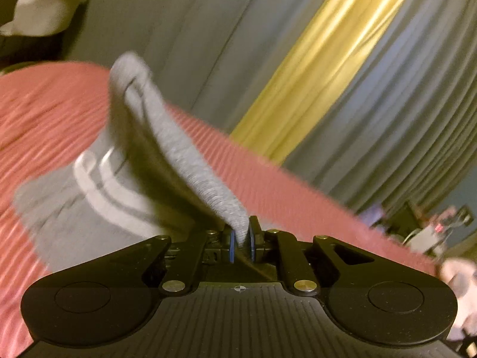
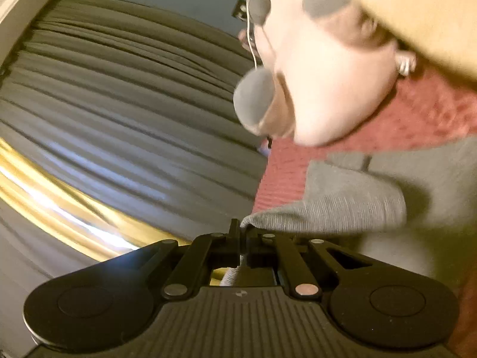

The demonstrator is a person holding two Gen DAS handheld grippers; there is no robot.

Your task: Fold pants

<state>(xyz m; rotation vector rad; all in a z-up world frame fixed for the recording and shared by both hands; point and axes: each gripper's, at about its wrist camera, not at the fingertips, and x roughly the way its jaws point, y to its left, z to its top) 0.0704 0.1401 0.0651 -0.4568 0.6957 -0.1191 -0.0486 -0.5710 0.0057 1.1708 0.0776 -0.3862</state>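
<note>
Grey pants [image 1: 98, 208] with white stripes lie on a red ribbed bedspread [image 1: 44, 107]. My left gripper [image 1: 242, 238] is shut on a ribbed grey edge of the pants [image 1: 190, 155], lifting it off the bed in a taut fold. In the right wrist view my right gripper [image 2: 243, 240] is shut on another ribbed grey edge of the pants [image 2: 342, 197], which stretches away to the right over the red bedspread [image 2: 286, 173]. Both views are blurred by motion.
Grey curtains [image 1: 372, 119] with a bright yellow gap [image 1: 322, 59] hang behind the bed. A white plush toy [image 2: 328, 68] with grey ears lies on the bed near the pants. A white pillow-like shape [image 1: 44, 9] sits at far left. Clutter [image 1: 432, 229] stands beyond the bed's edge.
</note>
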